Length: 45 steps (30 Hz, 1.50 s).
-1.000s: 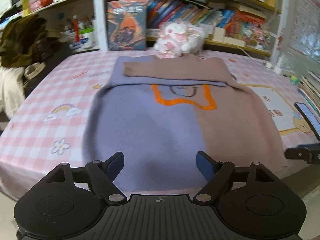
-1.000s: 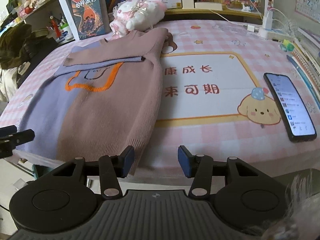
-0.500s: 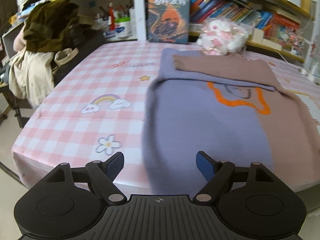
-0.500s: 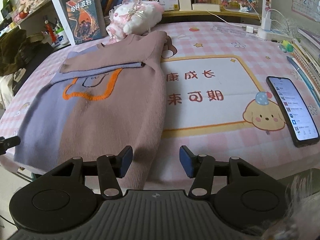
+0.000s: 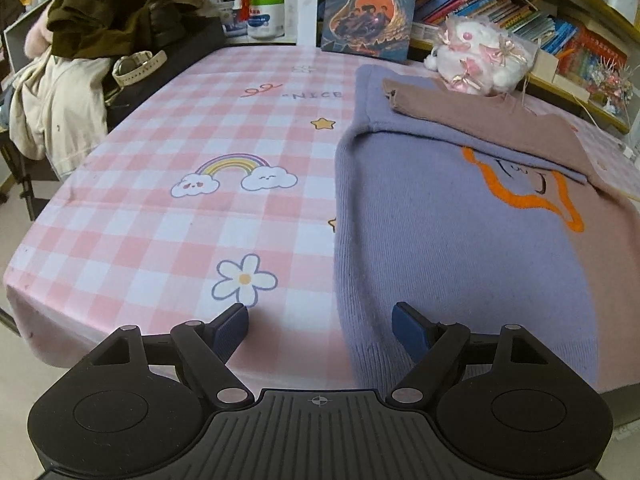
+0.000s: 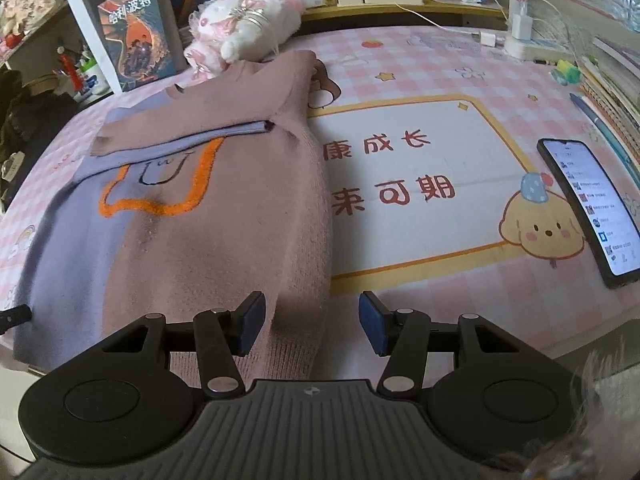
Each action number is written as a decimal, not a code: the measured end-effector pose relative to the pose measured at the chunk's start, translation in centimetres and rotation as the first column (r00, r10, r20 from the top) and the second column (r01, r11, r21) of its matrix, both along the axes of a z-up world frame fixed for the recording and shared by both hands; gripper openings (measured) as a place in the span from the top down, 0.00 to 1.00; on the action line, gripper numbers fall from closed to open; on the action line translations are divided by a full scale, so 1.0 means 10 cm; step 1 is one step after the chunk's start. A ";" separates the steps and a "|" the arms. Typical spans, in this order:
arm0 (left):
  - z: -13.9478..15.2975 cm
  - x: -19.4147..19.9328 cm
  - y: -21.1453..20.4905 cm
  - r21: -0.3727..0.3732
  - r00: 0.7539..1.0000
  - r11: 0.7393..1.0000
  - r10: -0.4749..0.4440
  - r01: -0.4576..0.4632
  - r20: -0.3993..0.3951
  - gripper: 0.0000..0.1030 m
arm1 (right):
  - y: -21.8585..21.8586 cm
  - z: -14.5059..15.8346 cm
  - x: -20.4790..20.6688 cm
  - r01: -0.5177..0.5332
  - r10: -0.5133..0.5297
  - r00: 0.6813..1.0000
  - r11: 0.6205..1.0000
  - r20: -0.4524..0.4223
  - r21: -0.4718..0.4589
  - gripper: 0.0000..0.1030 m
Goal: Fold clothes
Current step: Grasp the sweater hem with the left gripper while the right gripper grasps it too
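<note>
A knit sweater, purple on one half and dusty pink on the other with an orange outline, lies flat on the table (image 5: 452,232) (image 6: 208,220). Both sleeves are folded across its chest. My left gripper (image 5: 320,330) is open and empty at the near table edge, straddling the sweater's purple bottom-left corner. My right gripper (image 6: 312,324) is open and empty at the near edge, straddling the pink bottom-right corner of the hem. A dark tip of the left gripper shows at the left edge of the right wrist view (image 6: 14,316).
The table has a pink checked cloth (image 5: 168,216) with a printed panel (image 6: 420,184). A phone (image 6: 588,204) lies at the right. A white plush toy (image 6: 240,28) sits behind the sweater's collar. Clothes are piled on a chair (image 5: 80,60) at the left. Bookshelves (image 5: 500,4) line the back.
My left gripper has swung left from the sweater's middle to its purple left corner. My right gripper has moved forward and slightly left onto the pink hem corner. Both stayed open.
</note>
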State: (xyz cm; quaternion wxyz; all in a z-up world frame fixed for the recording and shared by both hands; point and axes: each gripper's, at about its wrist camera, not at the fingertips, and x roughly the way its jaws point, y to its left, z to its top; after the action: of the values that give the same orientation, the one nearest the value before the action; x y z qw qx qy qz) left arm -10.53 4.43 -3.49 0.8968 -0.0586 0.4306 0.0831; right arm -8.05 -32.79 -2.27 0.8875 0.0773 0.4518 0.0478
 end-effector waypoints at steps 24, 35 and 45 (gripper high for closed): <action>0.14 0.10 0.00 -0.067 0.998 0.996 -0.048 0.050 0.036 0.63 | 0.10 0.09 0.02 -0.030 0.028 0.999 0.992 0.016 0.119 0.84; 0.07 0.08 0.00 -0.129 0.997 0.989 -0.068 0.071 0.025 0.96 | 0.07 -0.07 0.02 -0.022 0.029 0.998 0.990 -0.049 0.141 0.90; 0.17 -0.03 -0.02 -0.130 0.994 0.986 -0.094 0.101 0.057 0.96 | -0.09 0.06 -0.09 0.012 -0.013 1.000 0.987 0.004 0.160 0.92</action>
State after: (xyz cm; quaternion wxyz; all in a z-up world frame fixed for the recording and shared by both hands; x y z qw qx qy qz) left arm -10.82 4.26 -1.75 0.9044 -0.0992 0.4148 0.0087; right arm -8.93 -33.66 -1.65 0.8798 0.1507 0.4439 0.0786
